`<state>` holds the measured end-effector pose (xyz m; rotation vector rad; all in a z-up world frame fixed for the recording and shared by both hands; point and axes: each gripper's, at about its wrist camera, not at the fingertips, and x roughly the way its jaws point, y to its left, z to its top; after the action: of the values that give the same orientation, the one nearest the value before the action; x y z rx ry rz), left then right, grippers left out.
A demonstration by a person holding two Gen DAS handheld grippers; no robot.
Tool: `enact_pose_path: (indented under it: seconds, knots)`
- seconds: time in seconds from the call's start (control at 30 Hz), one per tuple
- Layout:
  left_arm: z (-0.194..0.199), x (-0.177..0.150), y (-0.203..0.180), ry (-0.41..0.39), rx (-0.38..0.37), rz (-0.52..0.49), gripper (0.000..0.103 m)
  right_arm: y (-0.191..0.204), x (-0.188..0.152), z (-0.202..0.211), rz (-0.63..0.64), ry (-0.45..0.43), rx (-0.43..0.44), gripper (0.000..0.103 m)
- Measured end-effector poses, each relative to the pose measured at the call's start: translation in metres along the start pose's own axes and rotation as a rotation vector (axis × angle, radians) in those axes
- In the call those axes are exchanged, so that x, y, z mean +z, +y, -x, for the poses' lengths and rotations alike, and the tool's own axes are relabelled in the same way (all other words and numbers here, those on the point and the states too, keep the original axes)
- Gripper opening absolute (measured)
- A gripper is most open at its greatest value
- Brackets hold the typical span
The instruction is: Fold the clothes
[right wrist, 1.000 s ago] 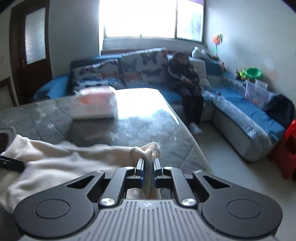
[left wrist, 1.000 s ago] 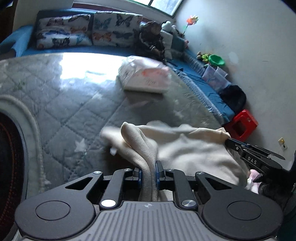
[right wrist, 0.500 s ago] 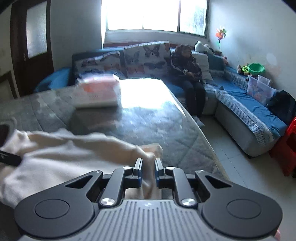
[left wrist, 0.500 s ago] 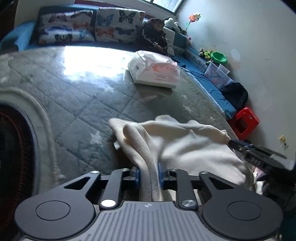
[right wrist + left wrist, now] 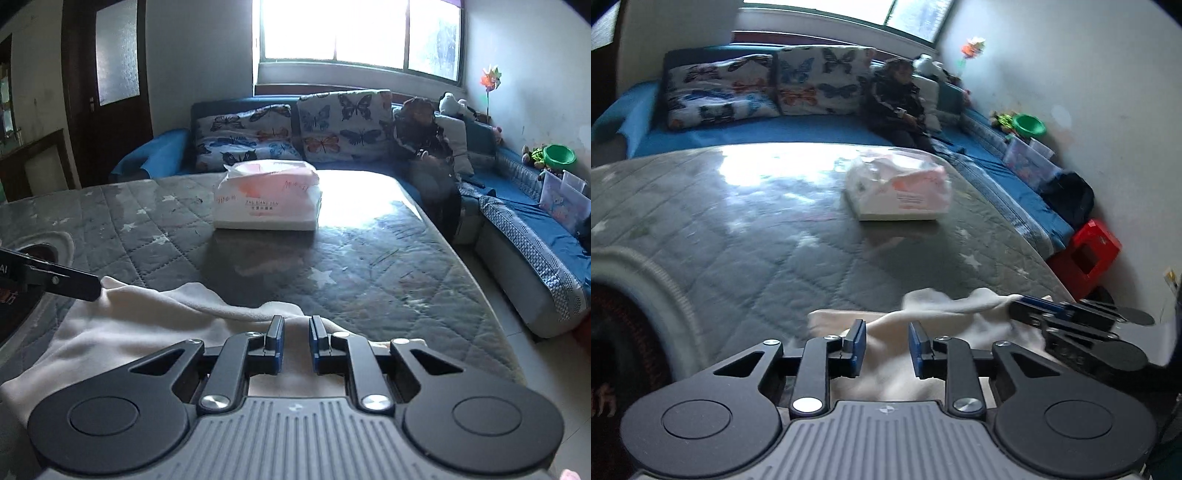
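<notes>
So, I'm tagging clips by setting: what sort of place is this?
Most likely a home living room: a blue corner sofa with butterfly-print cushions under a window, and a quilted grey table cover where a cream garment lies.

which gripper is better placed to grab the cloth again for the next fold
Right, marginally. Both sets of jaws stand open over the cream cloth, but the right gripper sits squarely at its near edge; the left gripper view is blurred.

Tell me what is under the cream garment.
The cream garment lies on the grey quilted mattress, with both open grippers, left and right, above it. Whatever lies between its layers is covered.
</notes>
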<state>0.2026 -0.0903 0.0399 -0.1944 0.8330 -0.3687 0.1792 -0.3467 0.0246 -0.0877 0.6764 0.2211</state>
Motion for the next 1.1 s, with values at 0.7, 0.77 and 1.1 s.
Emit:
enact_pose_path:
  seconds: [0.7,0.77,1.1]
  knots:
    - [-0.028,0.005,-0.009,0.0,0.011,-0.058,0.029,0.005,-0.018,0.05,0.014,-0.039,0.008,0.024]
    - [-0.015,-0.001,-0.017,-0.015,-0.013,-0.076,0.029,0.007,-0.026,0.062,0.019,-0.046,0.004,0.028]
    - [0.02,-0.058,-0.068,-0.018,-0.142,-0.196,0.028,0.021,-0.061,0.092,0.018,-0.079,-0.023,0.03]
